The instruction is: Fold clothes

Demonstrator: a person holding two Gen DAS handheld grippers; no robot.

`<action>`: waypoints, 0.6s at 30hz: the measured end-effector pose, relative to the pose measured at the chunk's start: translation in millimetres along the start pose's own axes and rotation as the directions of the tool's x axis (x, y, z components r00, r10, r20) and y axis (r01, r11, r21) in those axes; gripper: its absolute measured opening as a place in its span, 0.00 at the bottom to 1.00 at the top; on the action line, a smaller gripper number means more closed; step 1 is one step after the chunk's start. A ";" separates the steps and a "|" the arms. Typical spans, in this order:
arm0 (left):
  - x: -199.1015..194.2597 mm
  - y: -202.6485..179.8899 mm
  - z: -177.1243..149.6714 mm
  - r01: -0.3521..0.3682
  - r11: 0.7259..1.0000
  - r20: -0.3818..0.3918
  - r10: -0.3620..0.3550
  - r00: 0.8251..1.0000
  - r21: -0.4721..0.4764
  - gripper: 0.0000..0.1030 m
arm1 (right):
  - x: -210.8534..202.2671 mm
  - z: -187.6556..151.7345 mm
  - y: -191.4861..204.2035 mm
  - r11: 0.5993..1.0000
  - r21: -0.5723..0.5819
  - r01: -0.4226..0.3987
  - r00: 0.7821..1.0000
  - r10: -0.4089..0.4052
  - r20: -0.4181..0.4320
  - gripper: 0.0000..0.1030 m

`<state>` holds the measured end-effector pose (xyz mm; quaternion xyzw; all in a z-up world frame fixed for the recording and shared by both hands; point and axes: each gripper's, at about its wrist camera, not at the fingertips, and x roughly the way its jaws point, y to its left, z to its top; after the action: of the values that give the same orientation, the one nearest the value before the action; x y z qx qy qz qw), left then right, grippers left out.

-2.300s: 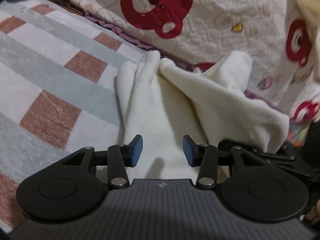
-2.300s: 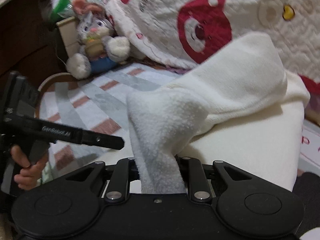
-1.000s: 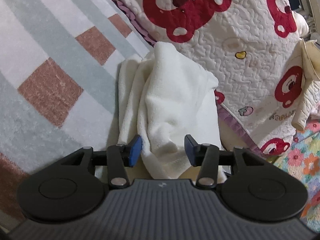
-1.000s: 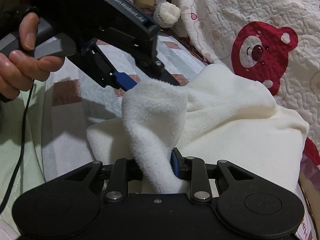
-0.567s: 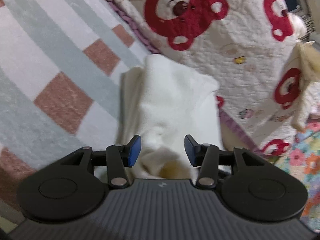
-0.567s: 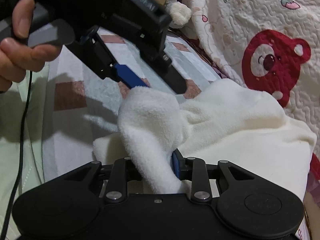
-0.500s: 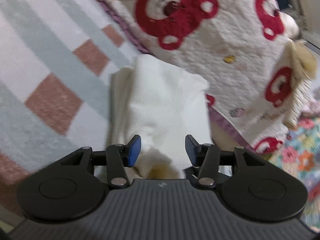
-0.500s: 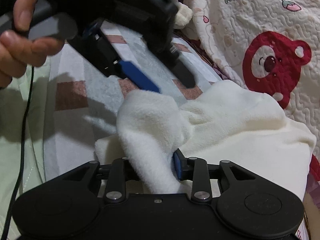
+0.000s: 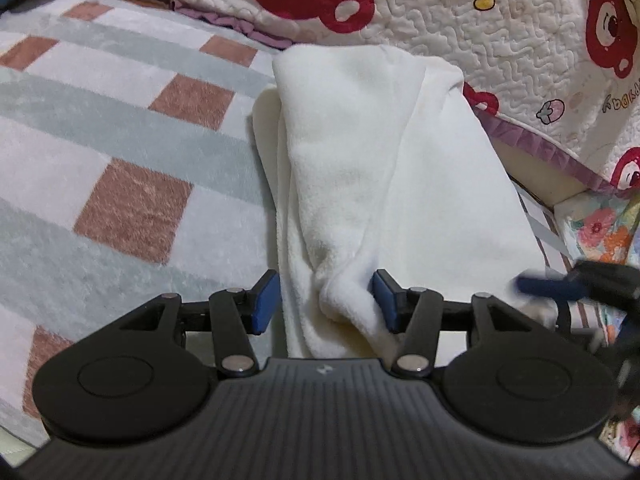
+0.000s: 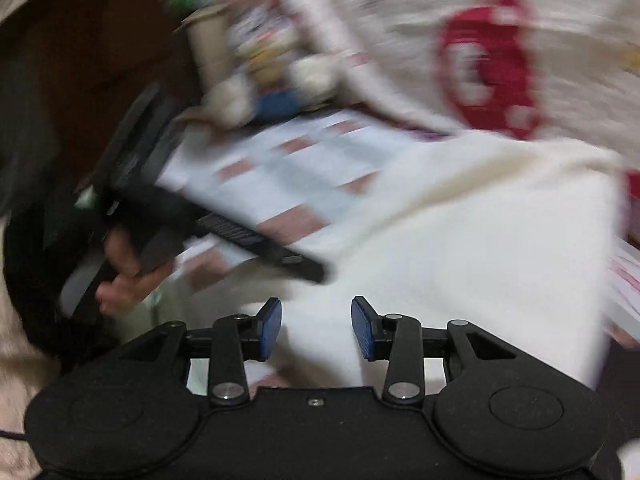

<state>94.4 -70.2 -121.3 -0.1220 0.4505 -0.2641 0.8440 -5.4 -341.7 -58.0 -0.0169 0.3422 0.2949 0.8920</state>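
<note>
One cream fleece garment (image 9: 384,168) lies folded lengthwise ahead of the left gripper (image 9: 326,298), its near end bunched between jaws just opened and not pinching, while the right gripper (image 10: 316,322), jaws freshly parted and empty, shows a blurred view over the checked blanket (image 9: 120,128) with room leftward.

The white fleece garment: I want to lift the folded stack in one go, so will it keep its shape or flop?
The white fleece garment will probably flop: its layers already sag into soft rounded folds. It looks light for its bulk, being thick and fluffy. The nap should grip rather than slide on the striped blanket, so pushing would likely bunch it up.
</note>
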 end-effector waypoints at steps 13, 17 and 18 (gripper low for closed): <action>7.8 -28.2 -7.2 -0.090 0.980 0.071 0.079 0.994 0.177 0.33 | -22.3 -19.8 -32.3 0.959 -0.040 0.280 0.956 -0.282 -0.079 0.45; 9.8 -30.5 -7.7 -0.119 0.974 0.077 0.106 0.991 0.191 0.33 | -37.6 -29.5 -41.3 0.953 0.037 0.301 0.951 -0.297 -0.087 0.60; 9.7 -30.7 -7.3 -0.125 0.974 0.078 0.111 0.991 0.191 0.34 | -39.8 -33.2 -45.9 0.950 0.069 0.305 0.950 -0.299 -0.089 0.60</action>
<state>82.5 -100.9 -118.4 -0.0205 0.4004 -0.2521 0.8807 -24.3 -407.8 -66.6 -0.0441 0.3818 0.1398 0.9125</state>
